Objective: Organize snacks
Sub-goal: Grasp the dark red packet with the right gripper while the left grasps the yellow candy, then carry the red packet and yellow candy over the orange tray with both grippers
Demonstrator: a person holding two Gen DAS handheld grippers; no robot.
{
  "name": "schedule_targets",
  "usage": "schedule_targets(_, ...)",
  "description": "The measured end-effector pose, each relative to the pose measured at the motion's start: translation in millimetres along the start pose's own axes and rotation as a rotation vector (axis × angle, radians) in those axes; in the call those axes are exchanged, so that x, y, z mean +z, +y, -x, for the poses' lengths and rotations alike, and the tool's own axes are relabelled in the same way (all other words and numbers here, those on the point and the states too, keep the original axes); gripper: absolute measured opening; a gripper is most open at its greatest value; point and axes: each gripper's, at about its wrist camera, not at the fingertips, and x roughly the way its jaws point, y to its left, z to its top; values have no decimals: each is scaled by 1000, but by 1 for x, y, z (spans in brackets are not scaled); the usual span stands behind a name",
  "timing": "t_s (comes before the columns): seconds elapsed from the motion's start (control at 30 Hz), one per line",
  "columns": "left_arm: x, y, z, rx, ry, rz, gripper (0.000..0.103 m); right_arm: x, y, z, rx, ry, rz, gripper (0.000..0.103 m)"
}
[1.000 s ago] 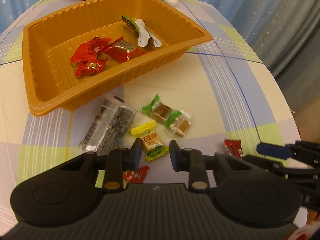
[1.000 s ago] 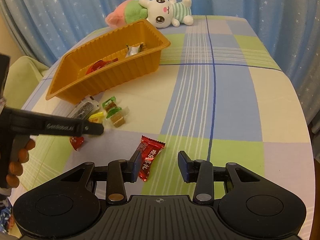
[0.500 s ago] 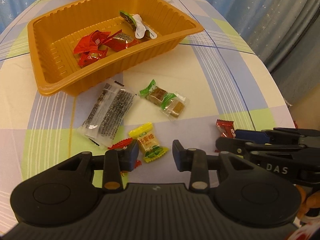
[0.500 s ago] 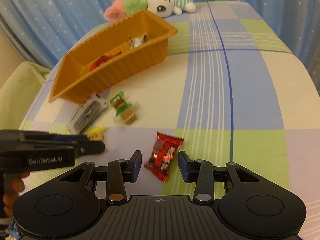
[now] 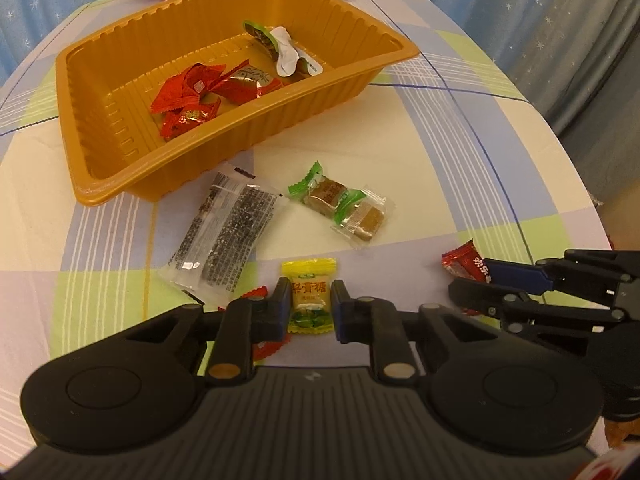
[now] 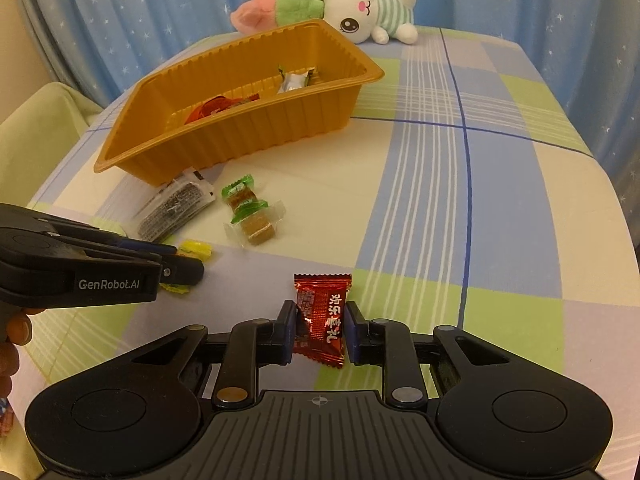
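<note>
My left gripper (image 5: 310,304) points down at the tablecloth. Its jaws are closing, with the pads pressed on the sides of a yellow candy (image 5: 309,294). My right gripper (image 6: 320,326) is likewise closing, its pads squeezing a red candy (image 6: 322,314) that lies on a green check. The orange tray (image 5: 240,0) stands behind with several red and green-white wrapped snacks inside. In the left wrist view the right gripper (image 5: 470,280) is at the right, over the red candy (image 5: 462,258). The right wrist view has the left gripper (image 6: 188,266) at the left, on the yellow candy (image 6: 196,249).
Between tray and grippers lie two dark sesame bars (image 5: 228,236) and two green-wrapped brown candies (image 5: 344,204). Another red candy (image 5: 266,350) peeks from under my left finger. A plush rabbit (image 6: 352,12) lies behind the tray. The table's edge and the curtains are close on the right.
Both grippers have closed: the left on the yellow candy, after first widening a little, and the right on the red candy after sliding forward over it.
</note>
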Motion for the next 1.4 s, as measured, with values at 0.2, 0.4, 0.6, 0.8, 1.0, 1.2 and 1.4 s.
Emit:
schedule_targets(0.2, -1, 0, 4, -9, -9, 3, 18, 5, -2, 6, 12, -12, -17, 25)
schedule_targets(0.4, 8, 1, 19, -24, -56, 11, 18, 19, -2, 17, 31, -50, -20, 25)
schedule_targets(0.6, 21, 4, 36, -38, -112, 23, 18, 36, -2, 25, 50, -89, -17, 25)
schedule_targets(0.8, 37, 16, 57, -28, -181, 46, 18, 66, -6, 29, 74, -157, -9, 25)
schedule_targets(1.0, 59, 38, 71, 16, -240, 76, 18, 110, -11, 28, 95, -239, -12, 25)
schedule_targets(1.2, 78, 62, 74, 71, -272, 88, 18, 144, -9, 16, 114, -275, 6, 25)
schedule_targets(1.4, 94, 84, 66, 126, -278, 90, 18, 167, -6, -9, 120, -260, 39, 25)
